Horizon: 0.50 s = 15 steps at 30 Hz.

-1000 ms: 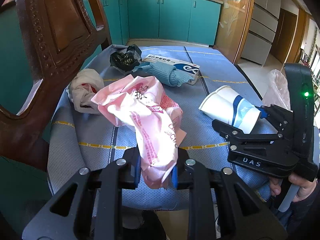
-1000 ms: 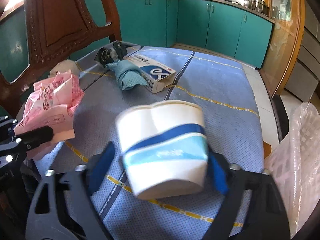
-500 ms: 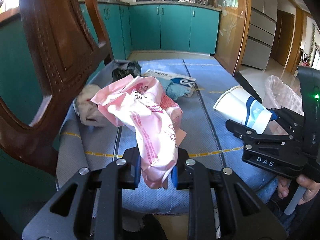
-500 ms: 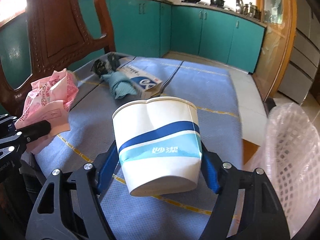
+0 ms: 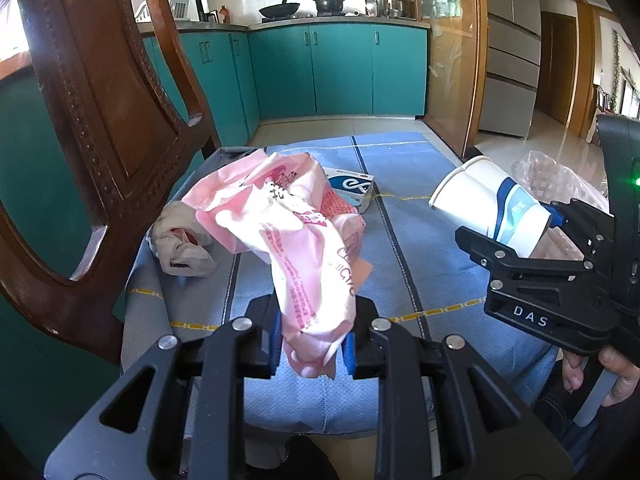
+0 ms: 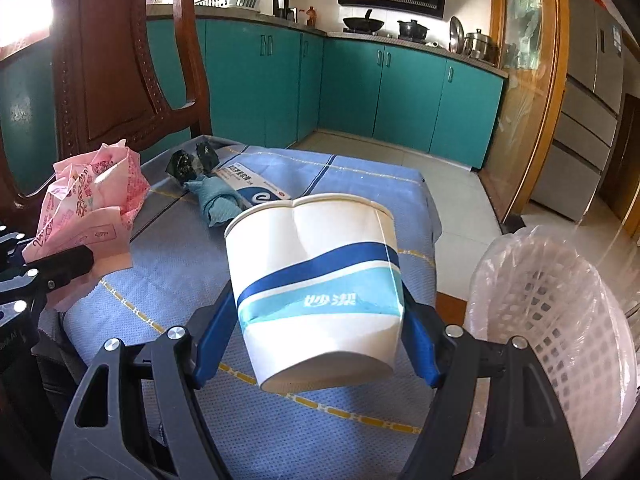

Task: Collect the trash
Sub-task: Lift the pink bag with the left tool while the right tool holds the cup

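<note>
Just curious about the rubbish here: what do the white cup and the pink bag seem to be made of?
The white cup looks like matte paper: its rim is dented in a soft crease. The pink bag seems to be thin, slightly glossy plastic film, though it could be paper: it crumples into wrinkled folds.

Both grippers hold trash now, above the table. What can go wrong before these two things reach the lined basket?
The paper cup is already dented at its rim; squeezed in the right gripper, it may crumple further and slip out short of the basket.

The left gripper pinches only the lower end of the pink bag. Its loose upper part hangs toward the cup and may snag it if both hands go to the basket together.
</note>
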{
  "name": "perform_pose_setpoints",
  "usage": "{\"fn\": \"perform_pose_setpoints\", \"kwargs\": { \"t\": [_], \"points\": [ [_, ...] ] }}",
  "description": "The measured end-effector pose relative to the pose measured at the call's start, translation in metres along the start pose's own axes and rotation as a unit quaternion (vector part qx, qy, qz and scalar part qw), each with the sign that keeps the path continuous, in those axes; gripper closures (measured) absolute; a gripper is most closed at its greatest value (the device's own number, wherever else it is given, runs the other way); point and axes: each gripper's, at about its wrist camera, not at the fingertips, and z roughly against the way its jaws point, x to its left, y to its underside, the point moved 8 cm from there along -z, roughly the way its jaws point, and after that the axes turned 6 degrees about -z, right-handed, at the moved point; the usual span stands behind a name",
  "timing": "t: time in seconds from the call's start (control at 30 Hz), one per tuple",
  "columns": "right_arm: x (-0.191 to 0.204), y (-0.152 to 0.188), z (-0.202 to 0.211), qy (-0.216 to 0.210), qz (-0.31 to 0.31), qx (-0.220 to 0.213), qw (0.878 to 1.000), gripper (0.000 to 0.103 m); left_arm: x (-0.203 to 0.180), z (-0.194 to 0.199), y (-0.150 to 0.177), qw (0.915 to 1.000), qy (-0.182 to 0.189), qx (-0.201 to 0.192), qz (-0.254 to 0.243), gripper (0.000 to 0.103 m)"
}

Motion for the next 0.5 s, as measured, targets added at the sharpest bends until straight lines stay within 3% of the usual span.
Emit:
{"fn": "perform_pose_setpoints", "kwargs": {
  "t": [0.5],
  "points": [
    [-0.0033,-0.0056,0.0091,0.009,0.001,-0.02,1.0,0.03,-0.0006,0.0005,-0.0011,1.0,-0.003,-0.005,-0.003,0.079]
  ]
}}
